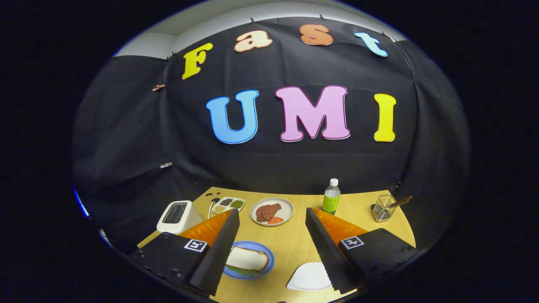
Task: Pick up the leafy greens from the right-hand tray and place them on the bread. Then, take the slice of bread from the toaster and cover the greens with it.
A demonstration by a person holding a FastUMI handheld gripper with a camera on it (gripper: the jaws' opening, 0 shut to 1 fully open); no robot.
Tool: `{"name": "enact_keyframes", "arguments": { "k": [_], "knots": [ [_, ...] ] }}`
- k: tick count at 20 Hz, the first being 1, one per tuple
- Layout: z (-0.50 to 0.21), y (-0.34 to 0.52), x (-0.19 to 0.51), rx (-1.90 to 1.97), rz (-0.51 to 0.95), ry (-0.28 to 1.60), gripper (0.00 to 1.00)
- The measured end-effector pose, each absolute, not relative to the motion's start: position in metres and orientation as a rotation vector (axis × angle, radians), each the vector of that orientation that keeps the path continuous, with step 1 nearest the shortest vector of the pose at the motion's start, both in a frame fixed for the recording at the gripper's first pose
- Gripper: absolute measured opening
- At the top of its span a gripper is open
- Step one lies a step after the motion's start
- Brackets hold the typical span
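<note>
My tongs [271, 248] stand wide open, empty. Bread [247, 259] covers greens [242, 272] on blue plate [269, 263] near desk's front edge; careless descent could dislodge it.

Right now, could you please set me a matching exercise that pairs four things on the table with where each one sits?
Things:
1. toaster
2. bread slice
3. bottle
4. white tray

Places:
A. beside the right finger, near its base
B. on the blue plate, between the open jaws
C. beyond the right finger's tip, near the wall
D. beyond the left finger, at the table's edge

Pairs: 1-D, 2-B, 3-C, 4-A

The gripper is open, holding nothing.
</note>
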State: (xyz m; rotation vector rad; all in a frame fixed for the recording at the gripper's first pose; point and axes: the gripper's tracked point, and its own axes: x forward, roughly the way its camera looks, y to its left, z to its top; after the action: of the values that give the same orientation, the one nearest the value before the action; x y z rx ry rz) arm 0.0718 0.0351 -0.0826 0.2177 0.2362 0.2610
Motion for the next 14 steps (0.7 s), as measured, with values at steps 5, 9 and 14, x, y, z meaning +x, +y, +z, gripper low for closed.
{"name": "enact_keyframes", "arguments": {
  "k": [5,9,14],
  "knots": [
    [-0.068,0.044,0.039,0.164,0.295,0.163,0.98],
    [-0.069,0.049,0.022,0.109,0.305,0.145,0.99],
    [-0.064,0.044,0.021,0.101,0.292,0.139,0.96]
  ]
}}
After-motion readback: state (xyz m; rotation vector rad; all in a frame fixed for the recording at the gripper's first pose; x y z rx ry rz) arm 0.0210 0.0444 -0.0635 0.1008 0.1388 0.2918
